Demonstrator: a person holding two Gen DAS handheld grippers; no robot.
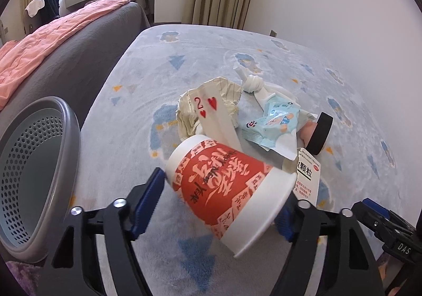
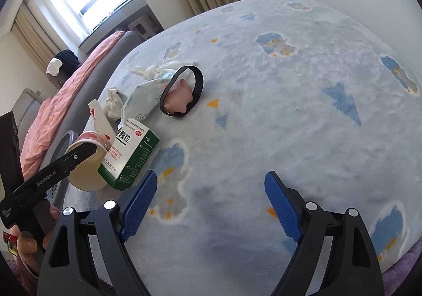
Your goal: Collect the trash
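Right now your left gripper is clamped across a red-and-white paper cup, tilted on its side above the blue carpet. Your right gripper hangs wide apart over bare carpet, holding nothing. Left of you stands the grey basket; beyond the cup lie a medicine box, a playing card, crumpled paper and a blue wrapper.

black frames | blue ribbed fingers | silver screws | "GenRobot.AI" lettering
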